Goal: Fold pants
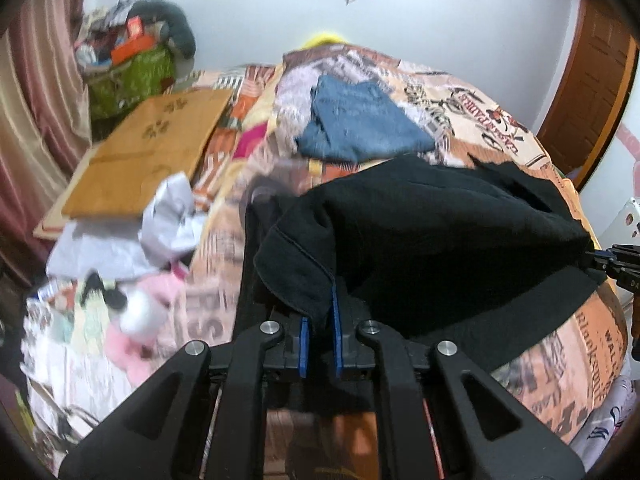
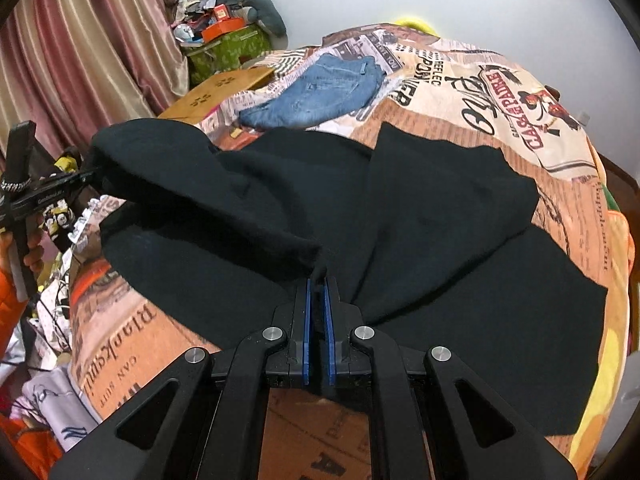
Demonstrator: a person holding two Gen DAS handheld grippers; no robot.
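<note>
Black pants (image 1: pixel 440 240) lie spread across a bed with a newspaper-print blanket (image 1: pixel 500 120). In the left wrist view, my left gripper (image 1: pixel 320 312) is shut on a folded edge of the pants, with cloth draped over its blue pads. My right gripper (image 1: pixel 592 258) pinches the other end of that lifted edge at the far right. In the right wrist view, my right gripper (image 2: pixel 318 280) is shut on a bunched bit of the black pants (image 2: pixel 440 220). The left gripper (image 2: pixel 86 178) holds the same raised fold at the left. The fold hangs between both grippers above the rest of the pants.
Folded blue jeans (image 1: pixel 360 124) (image 2: pixel 316 96) lie further up the bed. A brown board (image 1: pixel 148 152), crumpled paper and a pink plush toy (image 1: pixel 136 312) sit to the left. A green bag of clutter (image 2: pixel 228 50) stands by the curtain (image 2: pixel 80 60). A wooden door (image 1: pixel 592 92) is at the right.
</note>
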